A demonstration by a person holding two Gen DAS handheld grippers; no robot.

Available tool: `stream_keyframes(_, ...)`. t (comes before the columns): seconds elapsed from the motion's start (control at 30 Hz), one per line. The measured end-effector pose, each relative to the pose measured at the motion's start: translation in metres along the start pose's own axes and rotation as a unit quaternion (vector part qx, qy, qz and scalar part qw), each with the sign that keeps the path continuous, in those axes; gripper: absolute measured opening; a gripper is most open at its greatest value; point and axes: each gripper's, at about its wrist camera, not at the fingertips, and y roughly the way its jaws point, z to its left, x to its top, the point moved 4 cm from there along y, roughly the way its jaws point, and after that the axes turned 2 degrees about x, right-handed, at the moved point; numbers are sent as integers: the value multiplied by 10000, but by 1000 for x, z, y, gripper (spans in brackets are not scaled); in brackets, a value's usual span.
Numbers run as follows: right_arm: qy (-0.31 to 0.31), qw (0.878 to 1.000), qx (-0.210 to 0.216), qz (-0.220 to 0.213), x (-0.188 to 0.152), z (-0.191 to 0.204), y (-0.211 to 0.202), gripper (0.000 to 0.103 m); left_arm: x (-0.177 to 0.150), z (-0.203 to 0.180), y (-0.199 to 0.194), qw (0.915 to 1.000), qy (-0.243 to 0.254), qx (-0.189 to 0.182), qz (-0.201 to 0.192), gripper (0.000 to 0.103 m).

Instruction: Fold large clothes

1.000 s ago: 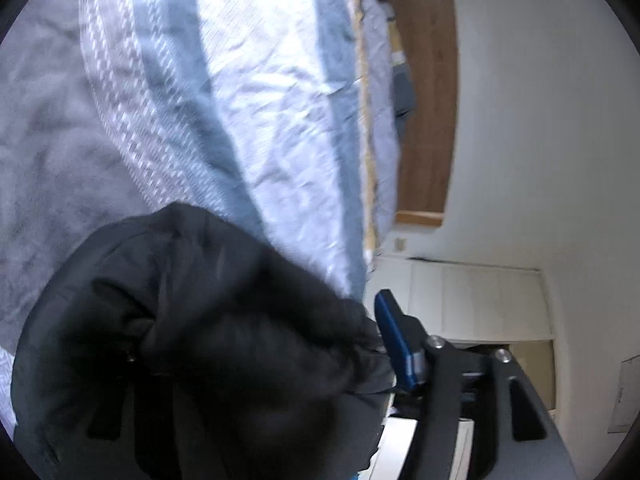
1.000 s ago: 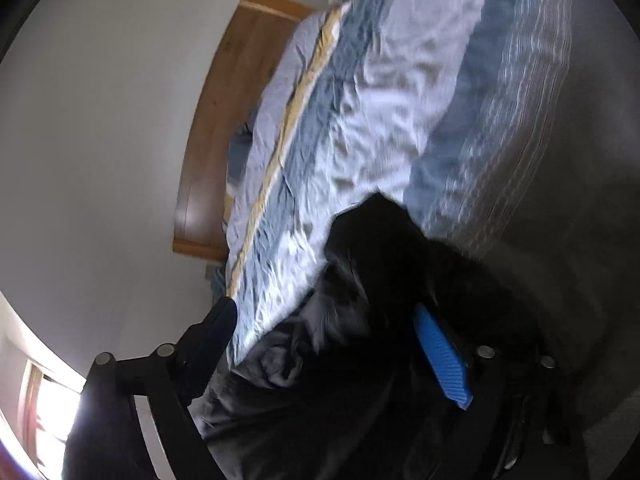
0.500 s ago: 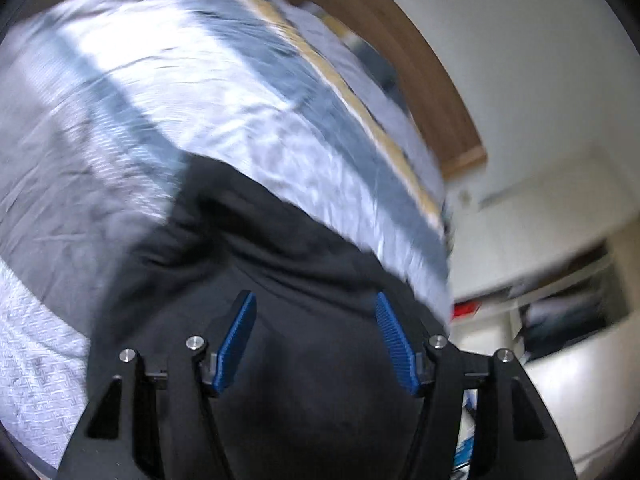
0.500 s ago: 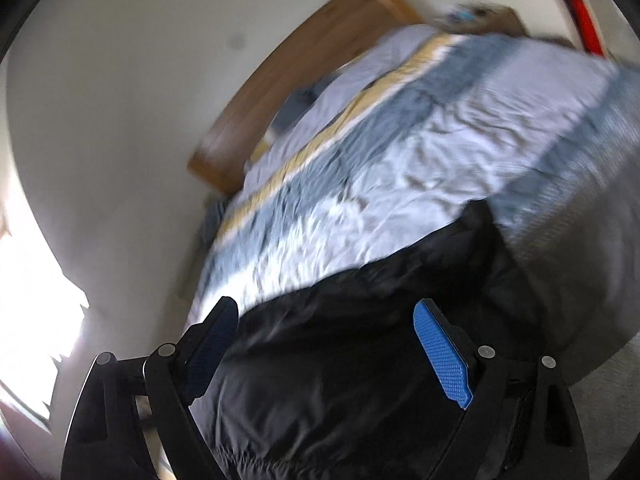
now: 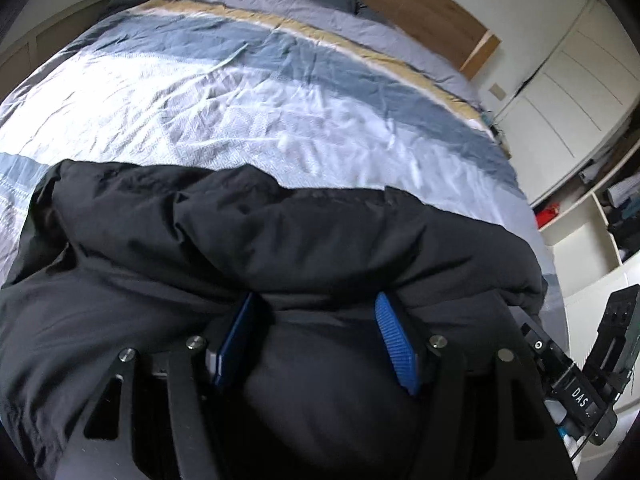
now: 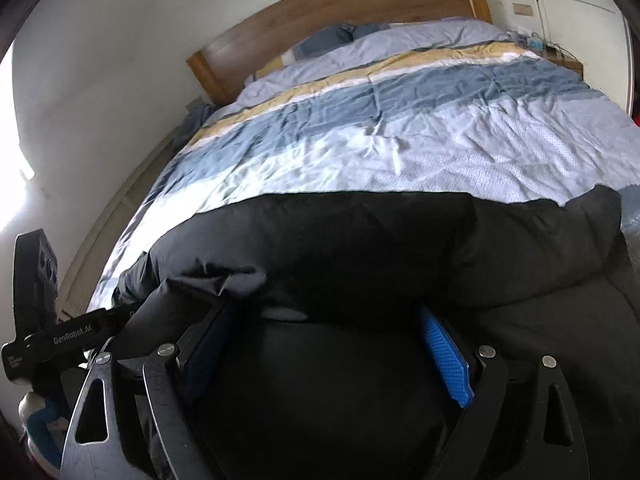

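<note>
A large black padded jacket lies across the near end of the bed, bunched in thick folds; it also shows in the right wrist view. My left gripper is open, its blue-padded fingers resting on the jacket near its near edge, with fabric bulging between them. My right gripper is open too, its blue pads spread wide over the jacket. Neither gripper holds the cloth. The fingertips are partly hidden under a fold.
The bed has a striped blue, white and yellow duvet and a wooden headboard. White cupboards and cluttered shelves stand to the right. The other gripper's body shows at the lower right.
Both grippers let go of the jacket and swung level toward the bed. The jacket, lifted a second ago, now lies spread on the duvet.
</note>
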Motion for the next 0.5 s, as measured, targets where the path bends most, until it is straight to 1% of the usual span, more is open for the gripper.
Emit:
stream_keyframes(0.07, 40, 9999, -32, 89, 7, -3, 14, 91, 14, -1, 23, 9999, 3, 117, 108, 60)
stream_keyframes(0.13, 64, 9998, -56, 151, 13, -8, 28, 91, 21, 0, 38, 9997, 18, 187, 173, 61)
stream_keyframes(0.23, 185, 9996, 69, 215, 20, -19, 45, 91, 30, 0, 53, 9996, 3, 193, 220, 62)
stream_keyframes(0.3, 281, 9992, 182, 238, 22, -27, 48, 91, 34, 4, 56, 9996, -35, 78, 264, 62)
stream_keyframes(0.4, 378, 9981, 429, 242, 22, -42, 43, 90, 35, 19, 50, 9990, -108, -274, 330, 62)
stream_keyframes(0.43, 462, 9971, 553, 244, 20, -53, 38, 90, 35, 27, 47, 9989, -133, -319, 325, 62)
stream_keyframes(0.5, 571, 9965, 580, 215, 17, -71, 27, 88, 34, 41, 40, 9988, -181, -330, 328, 62)
